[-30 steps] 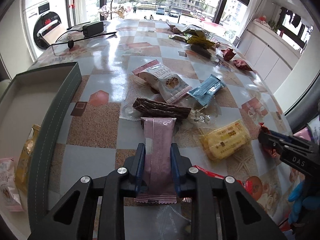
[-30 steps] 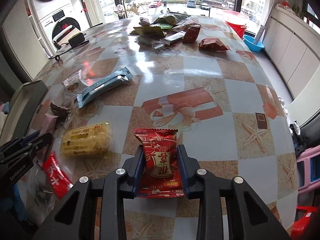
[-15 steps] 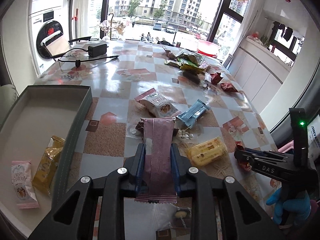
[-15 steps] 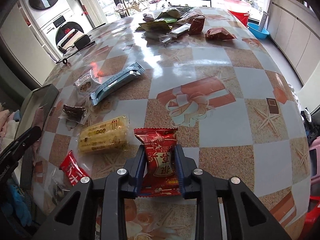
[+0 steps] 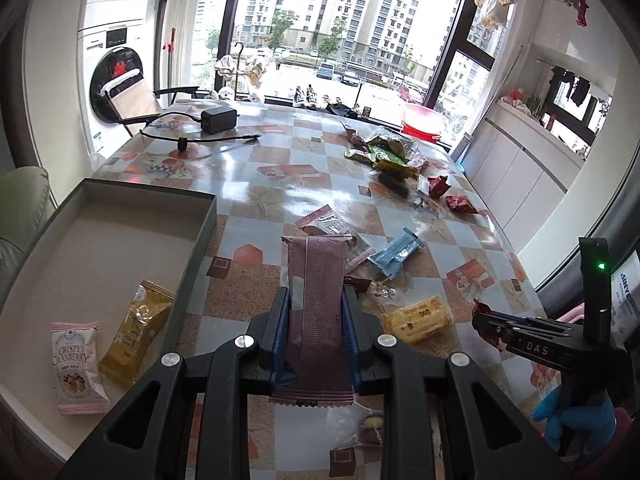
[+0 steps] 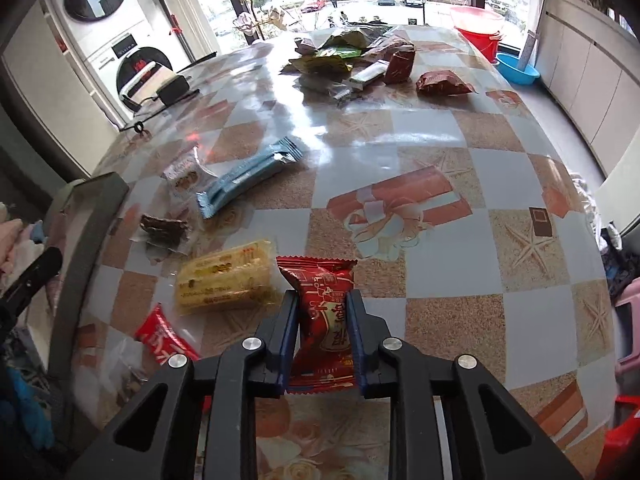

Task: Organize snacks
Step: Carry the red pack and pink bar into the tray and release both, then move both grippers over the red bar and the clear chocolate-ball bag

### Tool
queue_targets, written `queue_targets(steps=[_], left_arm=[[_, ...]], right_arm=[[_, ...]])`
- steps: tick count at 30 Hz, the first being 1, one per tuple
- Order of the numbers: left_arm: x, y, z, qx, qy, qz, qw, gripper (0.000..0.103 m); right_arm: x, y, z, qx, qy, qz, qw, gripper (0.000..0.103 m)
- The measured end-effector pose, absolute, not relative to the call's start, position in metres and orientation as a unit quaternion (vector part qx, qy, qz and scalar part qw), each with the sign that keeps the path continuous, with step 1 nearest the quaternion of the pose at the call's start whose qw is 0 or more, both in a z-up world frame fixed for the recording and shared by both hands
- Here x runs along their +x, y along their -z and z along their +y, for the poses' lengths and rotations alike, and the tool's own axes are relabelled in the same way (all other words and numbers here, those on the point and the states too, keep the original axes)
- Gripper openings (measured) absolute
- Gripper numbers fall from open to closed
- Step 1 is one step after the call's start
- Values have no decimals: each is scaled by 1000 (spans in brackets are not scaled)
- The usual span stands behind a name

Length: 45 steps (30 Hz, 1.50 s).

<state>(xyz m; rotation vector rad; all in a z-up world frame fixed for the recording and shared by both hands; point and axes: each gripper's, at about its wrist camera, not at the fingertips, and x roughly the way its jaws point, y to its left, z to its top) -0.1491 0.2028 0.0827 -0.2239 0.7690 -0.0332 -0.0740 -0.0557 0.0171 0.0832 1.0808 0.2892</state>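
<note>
While both grippers hold a packet, the job reads as a carry to the box on the left side of the table.

Left gripper: jaws clamped on a long mauve wafer bar, seam side up, clear of the table, its far end sticking out well past the fingers. Flat, light wrapper; it looks stiff enough not to droop.

Right gripper: jaws closed on a red packet, pinched across its middle so the foil bulges above the pads. It sits just beside a yellow bar lying on the table.

Box: shallow, grey, open, with a cranberry packet and a gold packet lying in its near corner, most of the floor bare.

To do it well, I'd judge: swing the mauve bar left over the box wall with height to spare, lay it flat next to the two already there, long side parallel to them, and let go low so it doesn't bounce. Bring the red packet after, not at once, so the two grippers don't meet over the box. Lift the red one straight up first to keep clear of the yellow bar.
</note>
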Motion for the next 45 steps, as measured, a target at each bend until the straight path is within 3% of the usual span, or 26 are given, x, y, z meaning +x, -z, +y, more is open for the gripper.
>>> queue_targets(steps=[10, 22, 25, 26, 27, 28, 29, 30, 31, 38, 45], left_arm=[[-173, -95, 273, -150, -53, 342, 926, 27], [-199, -57, 350, -186, -140, 372, 898, 27], [-197, -46, 355, -191, -152, 392, 887, 46], [-197, -43, 356, -190, -153, 395, 885, 60], [-200, -42, 356, -191, -153, 393, 886, 70], [-201, -42, 356, -191, -152, 389, 888, 72], [-202, -43, 355, -192, -151, 383, 891, 76], [-203, -44, 353, -189, -153, 384, 891, 77], [-203, -45, 352, -183, -155, 385, 891, 77], [-205, -71, 311, -132, -125, 356, 917, 78], [-211, -72, 212, -22, -6, 358, 933, 81]], right_arm=[[-77, -53, 40, 58, -267, 504, 819, 25], [-88, -56, 223, 13, -409, 502, 762, 25], [-87, -45, 246, -2, -407, 515, 754, 26], [-86, -41, 250, -5, -400, 523, 753, 26], [-86, -39, 250, -5, -394, 529, 752, 28], [-85, -39, 248, -4, -390, 532, 752, 35], [-85, -38, 243, -5, -384, 533, 754, 66], [-84, -38, 236, -11, -369, 528, 765, 86], [-83, -40, 227, -17, -355, 521, 776, 91], [-85, -33, 140, -44, -269, 511, 815, 92], [-88, -17, 46, -51, -173, 520, 835, 92]])
